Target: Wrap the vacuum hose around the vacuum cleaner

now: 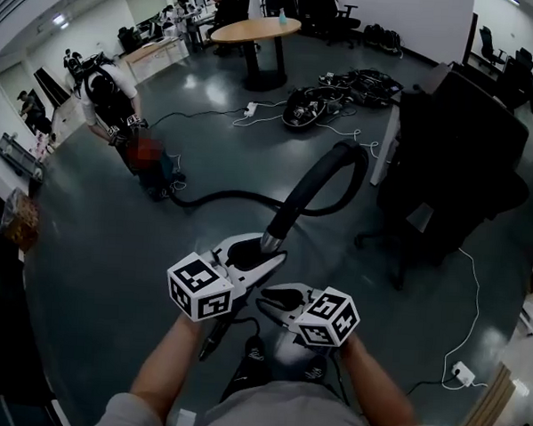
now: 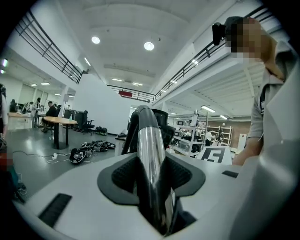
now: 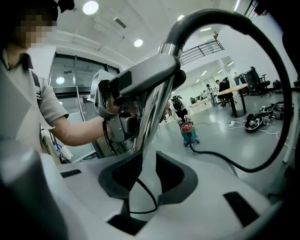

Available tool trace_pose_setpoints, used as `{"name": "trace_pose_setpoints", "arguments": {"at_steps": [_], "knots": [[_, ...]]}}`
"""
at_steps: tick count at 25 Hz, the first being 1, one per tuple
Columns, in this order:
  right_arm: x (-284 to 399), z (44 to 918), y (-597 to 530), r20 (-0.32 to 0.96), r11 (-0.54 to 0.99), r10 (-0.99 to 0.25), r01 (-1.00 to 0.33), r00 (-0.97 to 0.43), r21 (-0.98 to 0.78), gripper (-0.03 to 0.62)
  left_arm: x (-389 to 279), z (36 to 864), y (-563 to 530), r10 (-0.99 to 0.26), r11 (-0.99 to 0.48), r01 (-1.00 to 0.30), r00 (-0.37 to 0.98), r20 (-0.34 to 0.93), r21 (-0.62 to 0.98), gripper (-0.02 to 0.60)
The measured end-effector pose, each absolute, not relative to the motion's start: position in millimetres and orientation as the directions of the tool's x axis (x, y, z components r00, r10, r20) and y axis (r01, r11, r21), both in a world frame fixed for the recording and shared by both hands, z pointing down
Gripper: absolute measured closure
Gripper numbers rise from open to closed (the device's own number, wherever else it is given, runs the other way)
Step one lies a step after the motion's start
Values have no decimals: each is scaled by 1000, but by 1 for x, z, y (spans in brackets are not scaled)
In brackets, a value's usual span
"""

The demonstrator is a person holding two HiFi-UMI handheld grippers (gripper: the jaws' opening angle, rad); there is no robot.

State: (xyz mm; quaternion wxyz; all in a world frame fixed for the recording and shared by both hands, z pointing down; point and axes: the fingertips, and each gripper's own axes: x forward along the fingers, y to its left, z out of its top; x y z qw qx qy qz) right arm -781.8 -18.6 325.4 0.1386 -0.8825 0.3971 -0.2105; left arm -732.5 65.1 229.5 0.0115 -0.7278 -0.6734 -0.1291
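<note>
The black vacuum hose [image 1: 327, 171] arcs up from the floor and ends in a chrome tube [image 2: 151, 154]. My left gripper [image 1: 264, 250] is shut on that tube, its dark pads pressed on both sides [image 2: 151, 164]. The hose runs back across the floor to a small red and teal vacuum cleaner [image 1: 153, 166], also seen in the right gripper view [image 3: 189, 133]. My right gripper [image 1: 267, 300] sits just right of and below the left one. Its jaws [image 3: 146, 161] stand slightly apart and grip nothing; the chrome tube [image 3: 152, 112] rises beyond them and a thin black cord shows through the gap.
A black office chair [image 1: 456, 164] stands close on the right. A tangle of cables [image 1: 331, 95] and a round table [image 1: 256, 29] lie farther off. A white power strip [image 1: 461, 374] with its cord is at the right. People stand by the vacuum cleaner at the far left.
</note>
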Motion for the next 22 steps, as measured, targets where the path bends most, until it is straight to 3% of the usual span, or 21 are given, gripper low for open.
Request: {"name": "trace_pose_setpoints", "arguments": {"at_steps": [6, 12, 22], "knots": [[-748, 328, -53, 246, -632, -763, -612, 598, -475, 430, -706, 233, 44, 987, 16, 974, -52, 154, 226, 408], [-701, 338, -97, 279, -638, -765, -619, 581, -458, 430, -672, 225, 28, 988, 118, 950, -141, 61, 289, 408], [-630, 323, -158, 164, -589, -782, -627, 602, -510, 430, -623, 188, -12, 978, 208, 907, -183, -103, 367, 408]]}}
